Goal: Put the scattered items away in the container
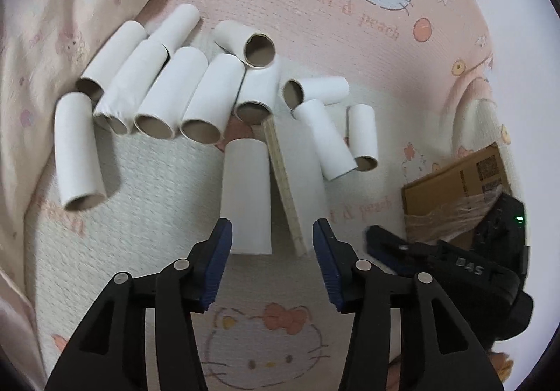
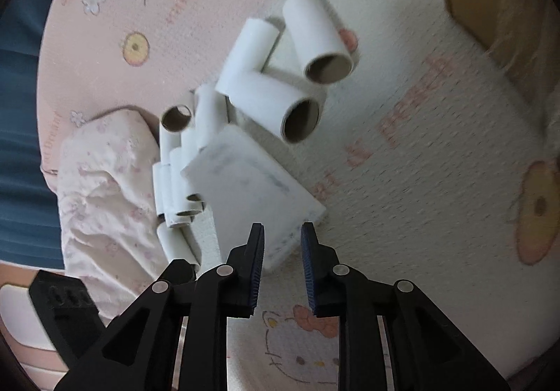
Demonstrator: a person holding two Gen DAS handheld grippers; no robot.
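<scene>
Tubes: smooth white cardboard tubes (image 1: 168, 100), brown inside, lie scattered beside a flat white booklet (image 2: 252, 188) | Surface: your quilted pink cartoon-cat blanket (image 1: 350, 41) | Container: taped brown cardboard box (image 1: 455, 195) right of the tubes | Left gripper (image 1: 272, 233): fingers apart, one tube (image 1: 246, 195) loose between | Right gripper (image 2: 282, 233): fingers slightly apart over the booklet's corner, empty.

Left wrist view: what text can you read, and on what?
"eat & peach" on the pink mat, printed again fainter near the cardboard box.
"DAS" on the right gripper.
Box label and QR code: too small to read.
Mat's edge lettering at top right: cut off, unreadable.
</scene>
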